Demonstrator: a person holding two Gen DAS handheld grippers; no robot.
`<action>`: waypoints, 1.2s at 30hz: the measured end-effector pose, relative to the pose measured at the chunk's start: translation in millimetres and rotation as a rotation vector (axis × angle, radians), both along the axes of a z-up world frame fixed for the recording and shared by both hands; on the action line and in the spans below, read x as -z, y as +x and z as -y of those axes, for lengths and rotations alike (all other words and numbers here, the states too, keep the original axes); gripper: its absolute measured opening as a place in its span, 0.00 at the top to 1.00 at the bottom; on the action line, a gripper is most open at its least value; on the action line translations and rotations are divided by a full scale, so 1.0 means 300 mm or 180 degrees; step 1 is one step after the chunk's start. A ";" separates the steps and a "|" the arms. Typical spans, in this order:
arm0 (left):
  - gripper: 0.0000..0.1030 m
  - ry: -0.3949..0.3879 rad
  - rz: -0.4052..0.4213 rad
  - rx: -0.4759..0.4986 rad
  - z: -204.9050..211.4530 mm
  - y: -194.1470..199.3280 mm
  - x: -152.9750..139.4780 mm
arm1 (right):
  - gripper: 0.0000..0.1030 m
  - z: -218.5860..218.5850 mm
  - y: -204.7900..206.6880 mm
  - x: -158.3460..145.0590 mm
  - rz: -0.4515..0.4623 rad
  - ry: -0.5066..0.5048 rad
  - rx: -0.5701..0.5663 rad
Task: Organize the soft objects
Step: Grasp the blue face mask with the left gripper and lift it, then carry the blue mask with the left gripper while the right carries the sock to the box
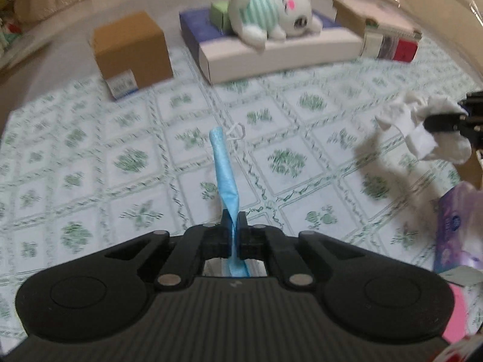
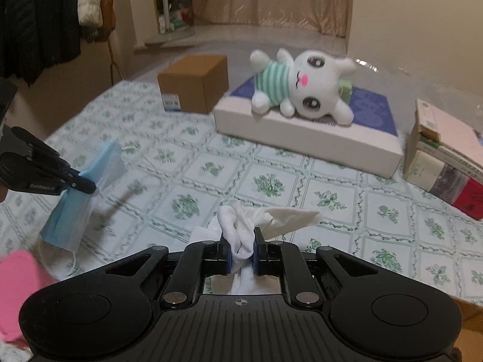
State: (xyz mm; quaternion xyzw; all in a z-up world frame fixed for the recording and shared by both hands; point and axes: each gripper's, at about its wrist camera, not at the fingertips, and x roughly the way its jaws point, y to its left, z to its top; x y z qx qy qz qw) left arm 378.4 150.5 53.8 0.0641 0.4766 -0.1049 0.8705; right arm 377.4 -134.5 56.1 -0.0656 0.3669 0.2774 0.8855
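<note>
My left gripper [image 1: 232, 226] is shut on a blue face mask [image 1: 225, 178], held edge-on above the table; the mask also shows in the right wrist view [image 2: 75, 199], hanging from the left gripper [image 2: 80, 182]. My right gripper [image 2: 241, 241] is shut on a bunched white sock [image 2: 241, 229]; it shows at the right of the left wrist view [image 1: 422, 126]. A white plush bunny in a green striped shirt [image 1: 271, 12] [image 2: 302, 90] lies on a flat blue-topped white box [image 1: 271, 51] [image 2: 302, 135] at the far side.
A brown cardboard box [image 1: 132, 51] [image 2: 194, 86] stands left of the flat box. A stack of books [image 1: 386, 33] [image 2: 446, 163] lies at the far right. A purple tissue pack [image 1: 455, 229] and a pink object [image 2: 21, 292] lie near me. The floral tablecloth [image 1: 120, 163] covers the table.
</note>
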 end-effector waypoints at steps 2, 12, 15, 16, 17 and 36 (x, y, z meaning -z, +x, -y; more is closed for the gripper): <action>0.98 0.0013 0.0107 -0.0007 0.005 -0.040 -0.070 | 0.88 0.021 -0.052 -0.049 0.0060 0.0035 0.0030; 0.98 -0.0086 0.0525 0.0179 0.125 -0.298 -0.431 | 0.88 0.187 -0.359 -0.254 0.0265 0.0220 0.0252; 0.98 -0.0184 0.0581 0.0297 0.202 -0.380 -0.500 | 0.88 0.254 -0.454 -0.294 0.0283 0.0307 0.0344; 0.98 -0.0211 0.0600 0.0338 0.229 -0.406 -0.519 | 0.88 0.277 -0.483 -0.304 0.0292 0.0337 0.0369; 0.98 -0.0255 0.0615 0.0386 0.262 -0.435 -0.539 | 0.88 0.300 -0.512 -0.314 0.0305 0.0361 0.0392; 0.98 -0.0823 0.0434 0.0960 0.874 -0.654 -0.474 | 0.88 0.768 -0.937 -0.288 0.0417 0.0252 0.1013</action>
